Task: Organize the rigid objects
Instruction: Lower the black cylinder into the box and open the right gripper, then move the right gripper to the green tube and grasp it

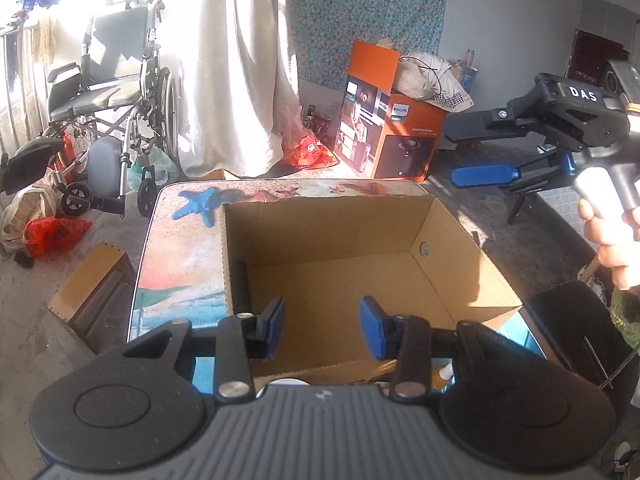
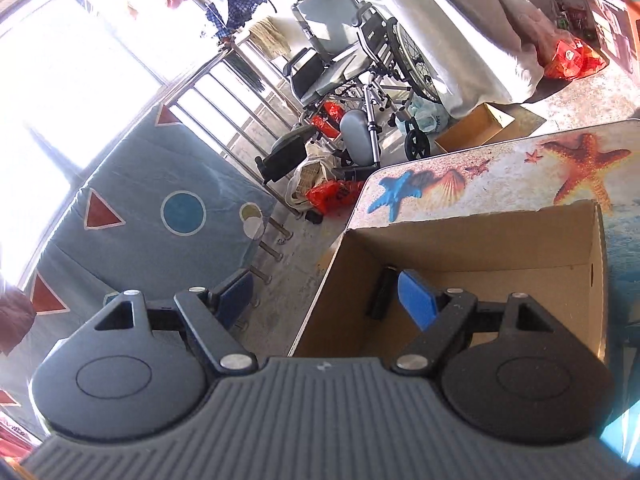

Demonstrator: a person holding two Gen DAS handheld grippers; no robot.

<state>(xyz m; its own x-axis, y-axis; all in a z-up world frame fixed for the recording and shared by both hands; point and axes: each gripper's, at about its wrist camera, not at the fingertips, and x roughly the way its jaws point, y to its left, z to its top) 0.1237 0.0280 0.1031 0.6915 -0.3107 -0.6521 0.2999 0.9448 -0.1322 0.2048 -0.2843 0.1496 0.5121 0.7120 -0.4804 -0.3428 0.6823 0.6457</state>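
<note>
An open cardboard box stands on a table with a seashell and starfish print. A black cylinder lies inside it against the left wall. My left gripper hovers over the box's near edge; its blue pads are apart with nothing between them. The right gripper is open and empty, above the box's left corner and tilted. It also shows in the left wrist view as the right gripper, held by a hand high on the right.
A wheelchair and red bags stand on the floor beyond the table. An orange appliance carton is at the back. A small cardboard box lies left of the table. A small bottle sits under my left gripper.
</note>
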